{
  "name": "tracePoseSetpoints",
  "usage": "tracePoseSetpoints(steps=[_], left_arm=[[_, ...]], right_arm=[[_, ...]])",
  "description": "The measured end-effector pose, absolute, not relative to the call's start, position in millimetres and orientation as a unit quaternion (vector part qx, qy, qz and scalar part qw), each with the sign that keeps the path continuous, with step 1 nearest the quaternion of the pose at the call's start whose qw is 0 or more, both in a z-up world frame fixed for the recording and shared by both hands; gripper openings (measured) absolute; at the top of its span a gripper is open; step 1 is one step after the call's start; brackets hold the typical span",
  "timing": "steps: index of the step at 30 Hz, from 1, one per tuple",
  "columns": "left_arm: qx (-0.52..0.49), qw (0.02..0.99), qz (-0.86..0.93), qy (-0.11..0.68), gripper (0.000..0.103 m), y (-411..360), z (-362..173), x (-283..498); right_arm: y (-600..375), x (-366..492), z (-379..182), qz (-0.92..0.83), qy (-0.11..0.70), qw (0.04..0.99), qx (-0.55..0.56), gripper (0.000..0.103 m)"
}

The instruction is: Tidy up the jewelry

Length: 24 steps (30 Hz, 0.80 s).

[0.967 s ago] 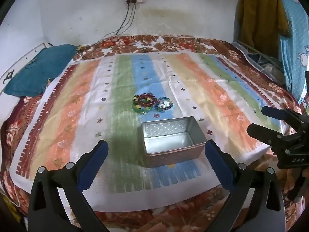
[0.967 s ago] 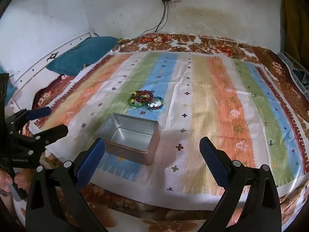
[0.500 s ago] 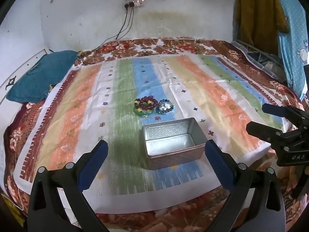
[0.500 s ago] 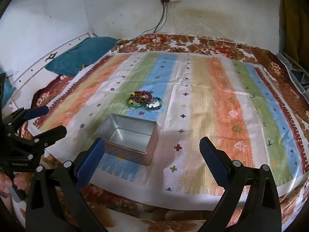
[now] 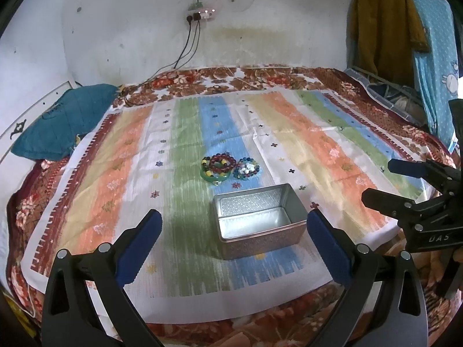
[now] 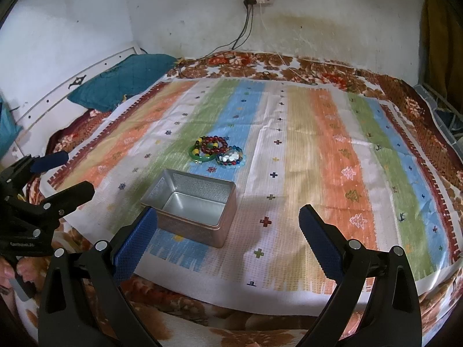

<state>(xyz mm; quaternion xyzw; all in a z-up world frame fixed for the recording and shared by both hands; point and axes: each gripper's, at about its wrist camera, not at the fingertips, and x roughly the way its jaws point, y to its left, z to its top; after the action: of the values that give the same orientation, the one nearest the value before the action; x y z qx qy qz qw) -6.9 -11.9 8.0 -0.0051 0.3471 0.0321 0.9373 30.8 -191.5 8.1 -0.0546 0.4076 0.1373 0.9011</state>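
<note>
Both claws have pulled back a bit since a sec ago: tin and beads sit a little further down in each view, more wall showing up top.

Left claw [image 5: 234,241] is spread wide, holding nothing, hovering over the near edge of the bed w/ the striped cloth [image 5: 318,150] under it. Right claw [image 6: 228,238] same story: wide apart, nothing between the blue pads [image 6: 136,241]. Each claw shows in the other's view, off to the side, both clear of the tin.

Open metal tin [image 5: 259,221] sits on the cloth near the front edge, lid off, inside bare. Just behind it, touching each other but apart from the tin: green bangle [image 5: 215,175] w/ a dark red bead bracelet [image 5: 222,163] lying on it, and right next to that a blue bead bracelet [image 5: 246,169] ringed round some white beads.

Teal pillow [image 5: 62,124] at the far left corner. Power strip [image 5: 199,14] on the wall, cables hanging down to the bed.
</note>
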Motion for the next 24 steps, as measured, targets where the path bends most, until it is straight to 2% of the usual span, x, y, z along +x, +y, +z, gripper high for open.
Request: tracePoseSetpoints(steps=[24], left_arm=[[0.000,0.941,0.030,0.338,0.097,-14.8,8.6,-7.7]], right_arm=[[-189.4,30.9,7.8,0.134,0.404,0.903,-0.064,0.099]])
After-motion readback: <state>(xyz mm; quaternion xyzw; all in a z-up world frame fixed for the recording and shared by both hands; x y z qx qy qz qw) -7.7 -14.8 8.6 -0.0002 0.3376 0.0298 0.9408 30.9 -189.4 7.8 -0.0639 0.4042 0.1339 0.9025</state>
